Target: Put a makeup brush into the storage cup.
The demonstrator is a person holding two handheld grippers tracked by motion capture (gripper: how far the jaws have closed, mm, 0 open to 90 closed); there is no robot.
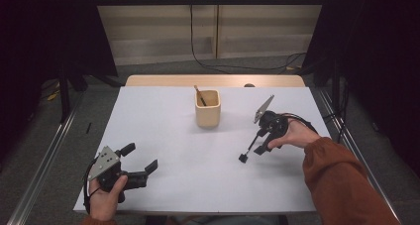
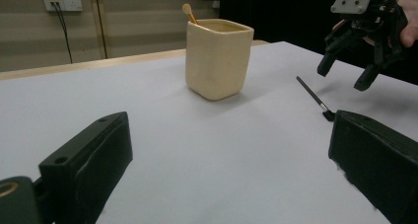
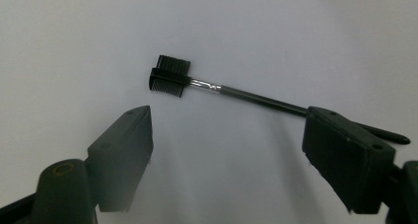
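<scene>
A white table (image 1: 198, 175) stands on grey floor, dark curtains at either side. At its left the left gripper (image 1: 141, 158) rests with jaws spread on nothing. Mid-table is a cream cup (image 1: 207, 108) holding a wooden stick (image 1: 199, 94). At right, the right gripper (image 1: 251, 148) hangs open over the black brush (image 1: 249, 148); the right gripper view reveals its comb head (image 3: 169, 75).

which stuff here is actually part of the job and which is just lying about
Part of the job:
- black brow comb brush, flat on the table, under the right gripper
- cream cup, already holding a wooden-handled brush

Just lying about:
- left gripper, open, resting by the table's near edge
- wall socket and cable behind the table
</scene>
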